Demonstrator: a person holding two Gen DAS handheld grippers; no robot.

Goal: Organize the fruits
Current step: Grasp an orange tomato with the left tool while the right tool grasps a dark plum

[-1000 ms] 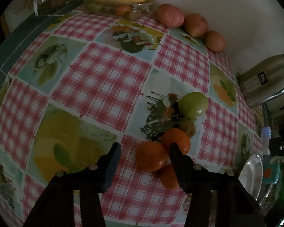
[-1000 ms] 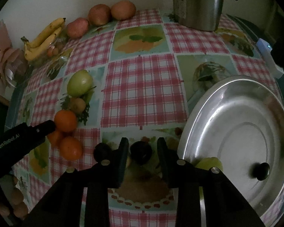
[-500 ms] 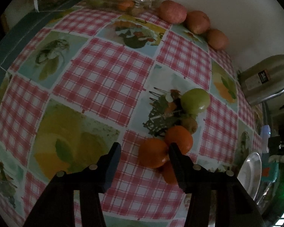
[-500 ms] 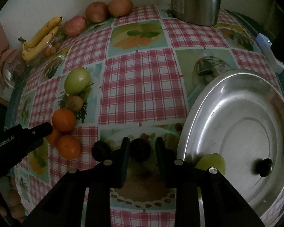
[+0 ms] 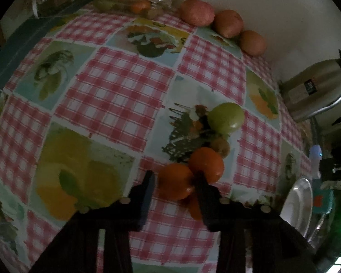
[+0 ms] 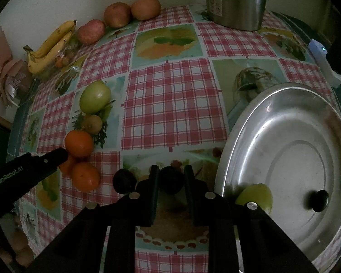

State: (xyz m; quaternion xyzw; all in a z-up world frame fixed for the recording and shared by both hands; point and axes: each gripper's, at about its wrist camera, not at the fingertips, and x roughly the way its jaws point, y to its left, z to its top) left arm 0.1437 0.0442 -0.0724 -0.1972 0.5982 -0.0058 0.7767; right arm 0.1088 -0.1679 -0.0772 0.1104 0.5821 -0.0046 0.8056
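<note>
Three oranges lie clustered on the checked tablecloth. My left gripper [image 5: 174, 182] has its jaws around the near orange [image 5: 174, 184], narrowed but not clearly touching it; a second orange [image 5: 206, 165] sits just beyond. My right gripper [image 6: 170, 177] is shut on a dark plum [image 6: 171, 180] at table level. Another dark plum [image 6: 124, 180] lies just left of it. A green apple [image 6: 94, 96] and a small kiwi [image 6: 92, 124] lie behind the oranges [image 6: 78, 143]. The steel plate [image 6: 284, 170] holds a green fruit [image 6: 257, 196] and a dark plum [image 6: 319, 200].
Three reddish apples [image 6: 118, 14] and bananas [image 6: 50, 45] on a glass bowl line the back wall. A steel kettle [image 6: 236, 0] stands at the back right. A white device [image 6: 325, 66] sits at the right table edge.
My left gripper has moved forward and narrowed around the near orange. My right gripper has closed onto the dark plum.
</note>
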